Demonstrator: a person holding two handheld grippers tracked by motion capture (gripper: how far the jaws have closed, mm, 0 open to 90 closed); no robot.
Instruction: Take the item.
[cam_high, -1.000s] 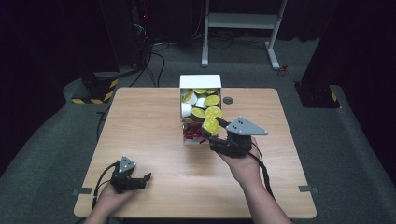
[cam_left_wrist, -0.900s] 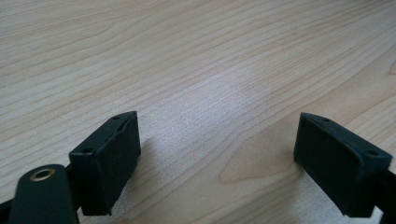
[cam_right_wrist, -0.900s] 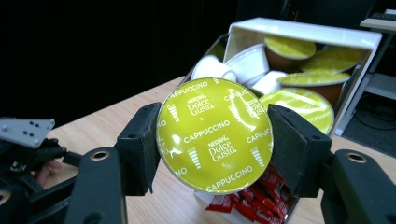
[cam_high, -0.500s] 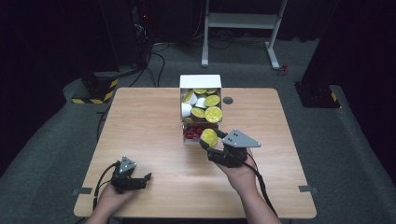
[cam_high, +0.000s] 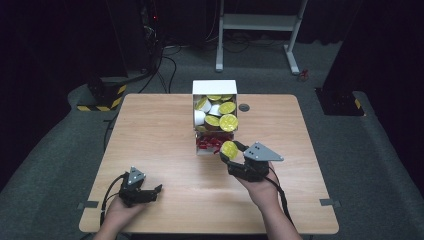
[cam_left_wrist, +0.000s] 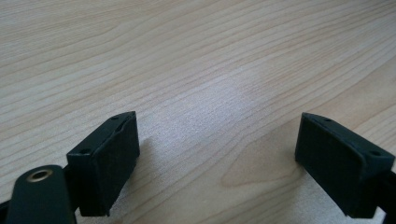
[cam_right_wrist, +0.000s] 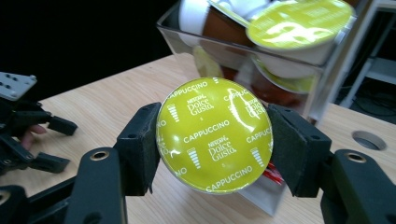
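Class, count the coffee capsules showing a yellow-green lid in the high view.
6: one held in the right gripper; five in the box, at. More may lie hidden underneath.

The right gripper (cam_right_wrist: 214, 140) clamps a yellow-green Dolce Gusto cappuccino capsule (cam_right_wrist: 215, 134) between its two black jaws, foil lid facing the camera. Just behind stands a clear box (cam_right_wrist: 322, 77) holding more capsules on the wooden table (cam_right_wrist: 102, 105). The left gripper (cam_right_wrist: 28, 126) shows at far left.

tongs (cam_right_wrist: 215, 149): black, square padded jaws, brass screws | top: grey three-cornered plate (cam_high: 262, 152) | cable: black
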